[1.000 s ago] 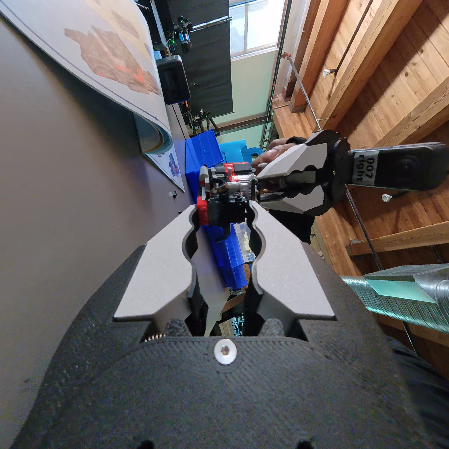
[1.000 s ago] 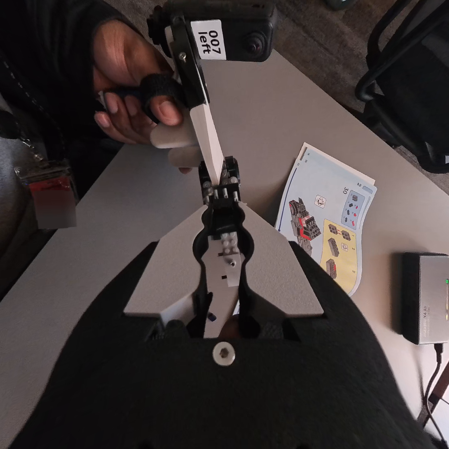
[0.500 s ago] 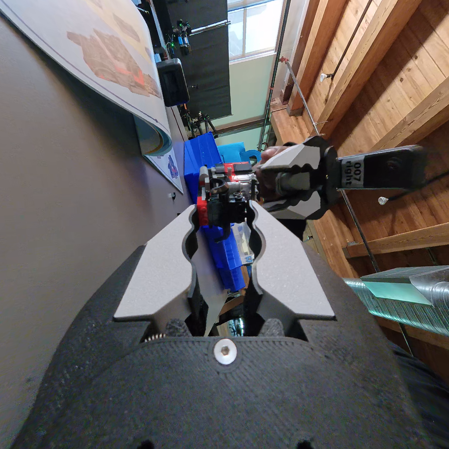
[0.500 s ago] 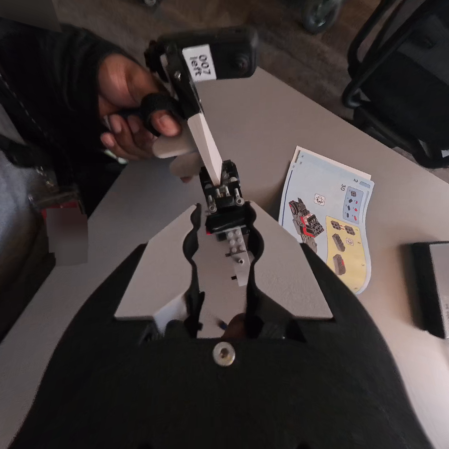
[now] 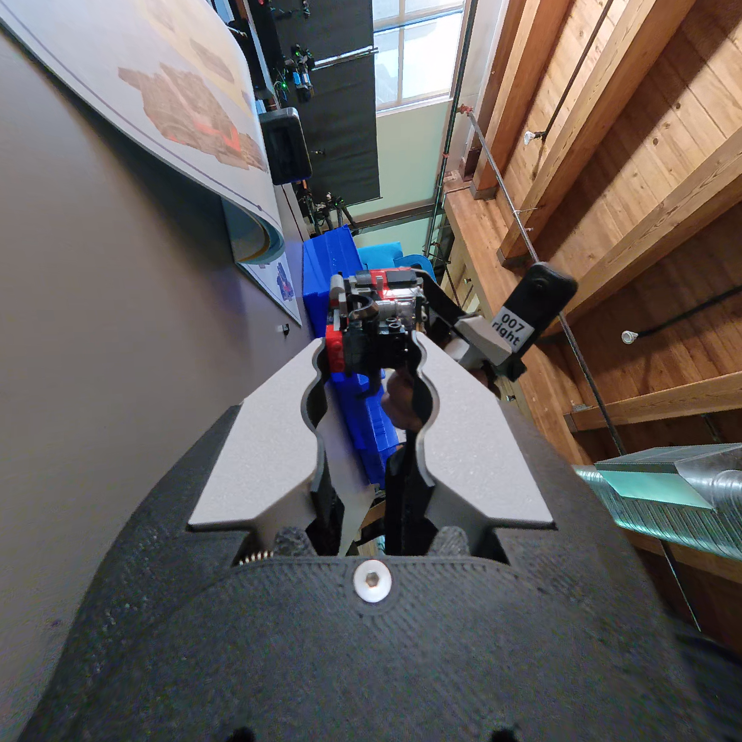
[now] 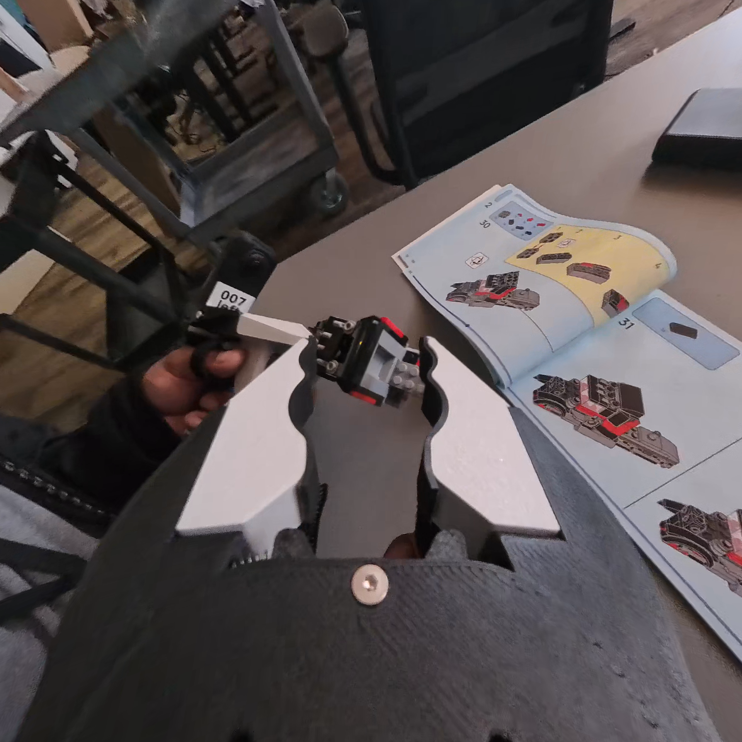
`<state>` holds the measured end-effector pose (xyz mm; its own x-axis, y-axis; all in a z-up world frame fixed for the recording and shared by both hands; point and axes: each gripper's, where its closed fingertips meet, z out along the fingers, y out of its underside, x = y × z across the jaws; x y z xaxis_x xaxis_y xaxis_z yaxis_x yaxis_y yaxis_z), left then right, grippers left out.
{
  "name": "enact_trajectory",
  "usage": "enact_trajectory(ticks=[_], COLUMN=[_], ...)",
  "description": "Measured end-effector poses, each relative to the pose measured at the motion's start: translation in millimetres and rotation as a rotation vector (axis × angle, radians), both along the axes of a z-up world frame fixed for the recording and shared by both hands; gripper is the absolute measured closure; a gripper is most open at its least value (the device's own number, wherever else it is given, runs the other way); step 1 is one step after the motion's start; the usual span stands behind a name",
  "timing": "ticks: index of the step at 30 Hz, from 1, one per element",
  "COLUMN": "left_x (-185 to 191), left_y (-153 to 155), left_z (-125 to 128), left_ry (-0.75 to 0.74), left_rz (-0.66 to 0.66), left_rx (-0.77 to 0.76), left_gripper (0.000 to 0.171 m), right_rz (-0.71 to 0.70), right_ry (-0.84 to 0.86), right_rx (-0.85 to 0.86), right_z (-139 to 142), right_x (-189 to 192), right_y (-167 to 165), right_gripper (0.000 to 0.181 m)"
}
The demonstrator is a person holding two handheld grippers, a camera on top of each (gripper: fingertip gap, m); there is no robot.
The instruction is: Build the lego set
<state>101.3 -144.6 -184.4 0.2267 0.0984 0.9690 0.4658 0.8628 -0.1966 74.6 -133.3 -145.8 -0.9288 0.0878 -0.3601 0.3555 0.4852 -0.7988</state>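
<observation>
A small black, red and grey lego model (image 5: 373, 329) is clamped between the fingertips of my left gripper (image 5: 367, 349), which holds it up beside the table. In the right wrist view the same model (image 6: 369, 361) stands between the spread fingers of my right gripper (image 6: 366, 347), which is open. One left finger (image 6: 273, 335) reaches the model's black end from the left. The grey studded end lies close to my right fingertip (image 6: 431, 361). In the left wrist view the right gripper (image 5: 482, 341) sits just beyond the model, to its right.
An open instruction booklet (image 6: 562, 321) lies on the grey table (image 6: 522, 140) to the right, and it also shows in the left wrist view (image 5: 160, 100). A black box (image 6: 702, 128) sits at the far right. Blue bins (image 5: 333, 261) stand behind the model. Chairs and a cart stand beyond the table edge. There is about 5 centimetres between the tips of the two grippers.
My right gripper was shut on the model's grey end, then opened and let go of it while swinging round to the side. My left gripper kept its hold on the model throughout.
</observation>
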Motion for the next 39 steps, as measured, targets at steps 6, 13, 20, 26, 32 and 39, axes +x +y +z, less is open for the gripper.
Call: enact_trajectory(ticks=[6,13,20,26,32,39], left_x=[0,0,0,0,0,0], left_y=[0,0,-1,-1,-2,-3], left_z=[0,0,-1,-1,-2,-2], left_ry=[0.000,0.001,-0.003,-0.008,-0.009,-0.014], left_rz=[0.006,0.004,0.010,0.013,0.016,0.027], left_rx=[-0.011,-0.007,-0.013,-0.018,-0.017,-0.022], left_gripper=[0.133,0.133,0.133,0.133,0.132,0.133], right_rz=[-0.001,-0.021,-0.021,-0.004,0.010,0.019], right_ry=[0.030,0.003,-0.049,-0.045,-0.047,-0.026], right_rx=[0.074,0.074,0.072,0.073,0.081,0.092], right_z=[-11,-11,-17,-16,-17,-18], right_x=[4,-3,-5,-2,1,6], right_y=[-5,-1,0,-2,-6,-8], right_gripper=[0.130,0.132,0.135,0.134,0.135,0.138])
